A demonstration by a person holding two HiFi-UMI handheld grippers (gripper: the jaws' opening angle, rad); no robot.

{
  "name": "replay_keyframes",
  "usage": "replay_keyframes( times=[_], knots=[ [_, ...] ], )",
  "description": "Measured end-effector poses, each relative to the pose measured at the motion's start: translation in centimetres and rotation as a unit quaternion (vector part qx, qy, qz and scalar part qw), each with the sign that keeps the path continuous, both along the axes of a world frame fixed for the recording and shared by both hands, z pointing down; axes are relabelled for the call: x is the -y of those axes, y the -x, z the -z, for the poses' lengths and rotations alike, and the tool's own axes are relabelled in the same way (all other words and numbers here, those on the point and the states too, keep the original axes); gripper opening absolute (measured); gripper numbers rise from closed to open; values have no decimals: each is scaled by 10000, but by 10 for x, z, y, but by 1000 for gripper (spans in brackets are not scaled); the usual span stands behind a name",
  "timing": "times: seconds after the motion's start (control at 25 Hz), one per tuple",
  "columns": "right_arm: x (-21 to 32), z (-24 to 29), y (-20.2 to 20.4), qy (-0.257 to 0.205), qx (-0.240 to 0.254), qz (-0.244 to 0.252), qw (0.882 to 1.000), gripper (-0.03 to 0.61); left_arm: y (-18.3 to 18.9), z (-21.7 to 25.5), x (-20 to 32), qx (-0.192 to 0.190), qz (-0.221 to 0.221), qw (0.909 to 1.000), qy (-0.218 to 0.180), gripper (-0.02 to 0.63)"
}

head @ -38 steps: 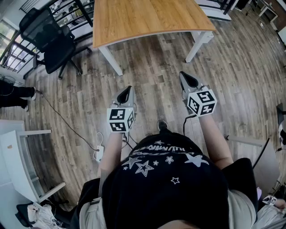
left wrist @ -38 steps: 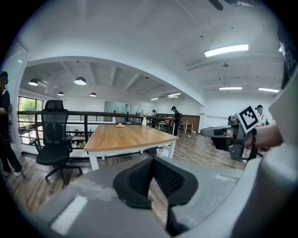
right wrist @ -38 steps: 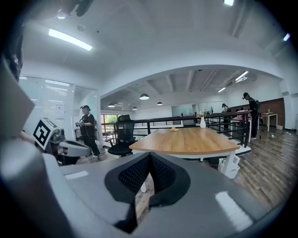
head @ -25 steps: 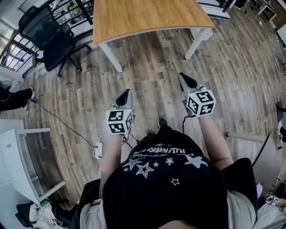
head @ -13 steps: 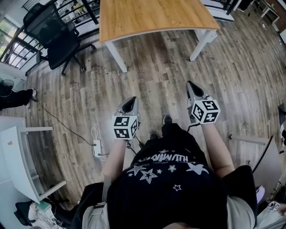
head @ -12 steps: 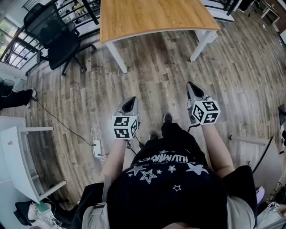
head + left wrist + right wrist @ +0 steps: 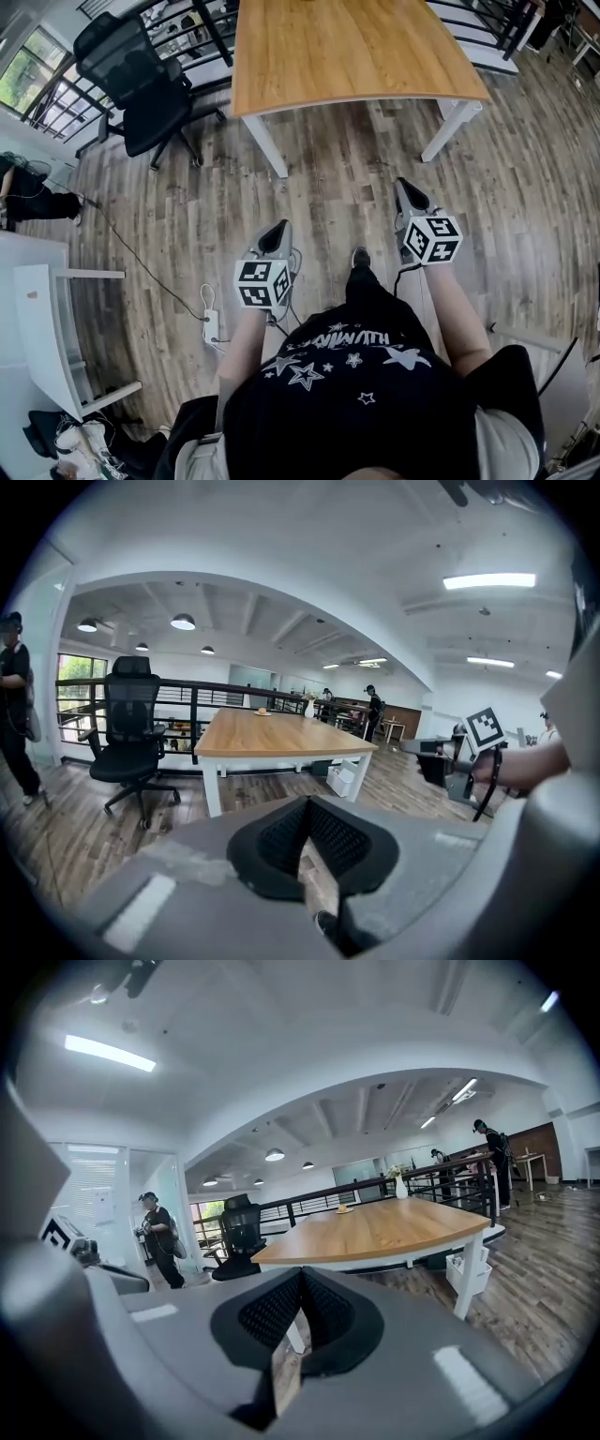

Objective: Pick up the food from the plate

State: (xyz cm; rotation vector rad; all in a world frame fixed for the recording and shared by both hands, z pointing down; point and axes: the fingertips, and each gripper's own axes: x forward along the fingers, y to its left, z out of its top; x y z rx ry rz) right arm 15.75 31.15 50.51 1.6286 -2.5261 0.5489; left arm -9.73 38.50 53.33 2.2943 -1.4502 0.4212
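A small plate with a piece of food (image 7: 262,711) sits at the far end of a long wooden table (image 7: 347,47); the same plate (image 7: 344,1208) shows in the right gripper view, and the head view cuts it off. My left gripper (image 7: 277,229) and right gripper (image 7: 406,186) hang over the wooden floor, well short of the table's near edge. Both point toward the table. Each has its jaws together with nothing between them, as the left gripper (image 7: 305,803) and right gripper (image 7: 302,1274) show in their own views.
A white vase (image 7: 401,1187) stands near the plate at the table's far end. A black office chair (image 7: 141,80) is left of the table by a black railing (image 7: 202,719). A cable and power strip (image 7: 212,326) lie on the floor at left. People stand off to both sides.
The table has come nearer and lower in the head view as the person moved toward it. Both grippers stayed shut and level, side by side.
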Motion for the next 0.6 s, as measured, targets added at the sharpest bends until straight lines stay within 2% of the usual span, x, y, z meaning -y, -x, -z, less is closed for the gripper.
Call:
replay_keyframes(
  times=[0.2, 0.6],
  knots=[
    [72, 4, -5, -9, 64, 116, 9999, 0, -3, 2, 62, -19, 256, 9996, 73, 2],
    [176, 4, -45, 2, 102, 204, 9997, 0, -54, -4, 150, -59, 340, 9993, 152, 2]
  ],
)
